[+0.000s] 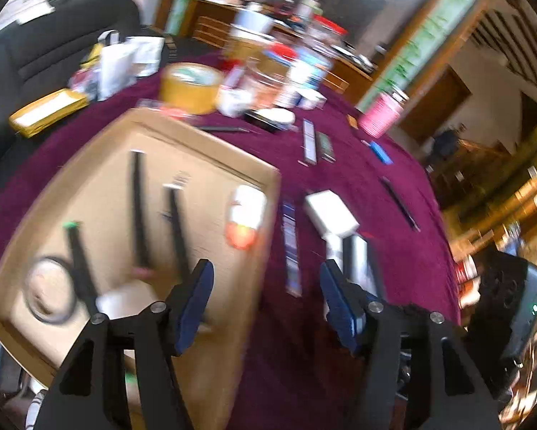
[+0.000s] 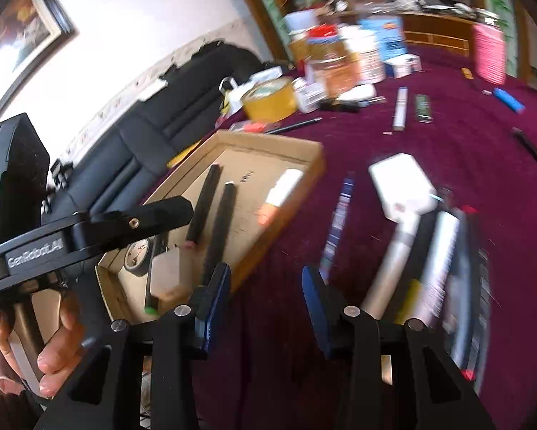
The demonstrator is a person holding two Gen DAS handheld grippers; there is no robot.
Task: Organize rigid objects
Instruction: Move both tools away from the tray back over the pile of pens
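Observation:
A shallow cardboard box [image 1: 211, 358] [image 2: 304, 186] lies on the purple tablecloth and holds two black sticks [image 1: 138, 208] [image 2: 205, 200], a black pen with a green cap [image 1: 80, 265], a tape ring [image 1: 50, 292], and a white and orange tube [image 1: 245, 215] [image 2: 281, 195]. On the cloth to its right lie a blue striped pen [image 1: 290, 247] [image 2: 336, 222], a white brush [image 1: 331, 213] [image 2: 401, 186] and a silver tube [image 2: 437, 268]. My left gripper [image 1: 266, 286] is open and empty above the box's right edge. My right gripper [image 2: 266, 294] is open and empty above the cloth.
Jars, boxes and a yellow tape roll [image 1: 189, 86] [image 2: 270, 100] crowd the far end of the table. Small sticks [image 1: 309, 139] [image 2: 400, 107], a blue lighter [image 1: 380, 151] [image 2: 508, 100] and a pink cup [image 1: 381, 114] lie beyond. A dark sofa [image 2: 150, 132] stands left.

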